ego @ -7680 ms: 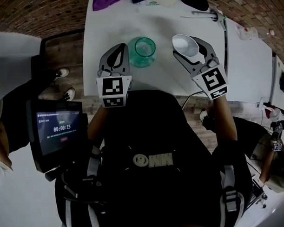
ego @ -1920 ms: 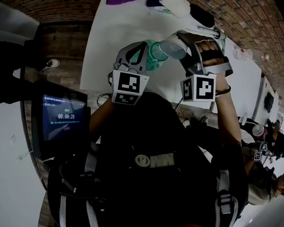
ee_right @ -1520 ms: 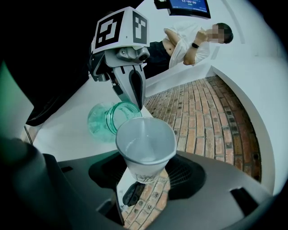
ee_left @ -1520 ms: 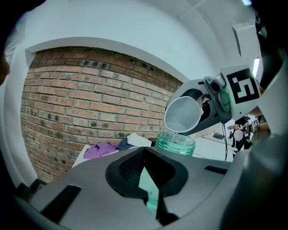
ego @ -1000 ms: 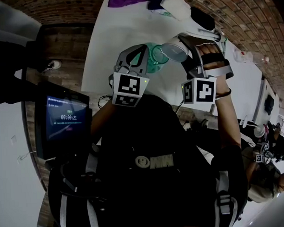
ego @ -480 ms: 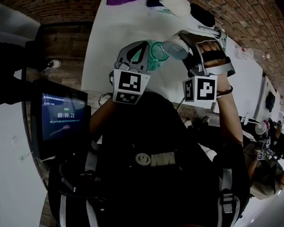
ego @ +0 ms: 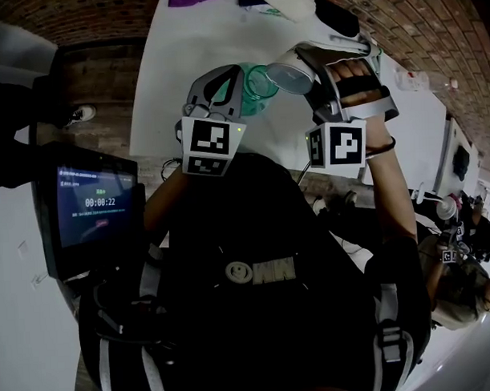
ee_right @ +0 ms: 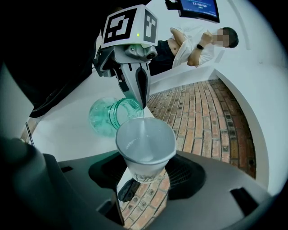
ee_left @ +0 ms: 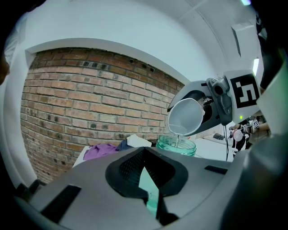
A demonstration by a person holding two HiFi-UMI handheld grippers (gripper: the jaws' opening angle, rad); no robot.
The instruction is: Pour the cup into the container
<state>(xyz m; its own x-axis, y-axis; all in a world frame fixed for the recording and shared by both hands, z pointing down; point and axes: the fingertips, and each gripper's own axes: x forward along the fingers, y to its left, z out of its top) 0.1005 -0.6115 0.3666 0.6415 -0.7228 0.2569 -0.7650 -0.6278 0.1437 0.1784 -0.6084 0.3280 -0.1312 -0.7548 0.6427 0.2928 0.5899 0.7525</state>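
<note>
1. White table (ego: 184, 48) lies ahead, and both arms reach over its near edge, side by side.
2. Right hand (ego: 360, 81) grips its handle with the wrist rolled inward. The right gripper (ego: 303, 78) has its jaws wide apart, clamped on the cup (ee_right: 145, 143), which is tipped toward the jar (ego: 257, 82).
3. Left gripper (ego: 225, 87) points nearly level, its jaws almost together and pinching the jar's rim. The jar's mouth sits just under the cup's lip.
4. Only the left gripper view shows a thin stream falling into the jar, with a brick wall (ee_left: 90, 99) and a purple cloth (ee_left: 101, 150) behind.
5. Only the right gripper view shows liquid pooled in the cup, and a person (ee_right: 189, 42) with folded arms beyond.
</note>
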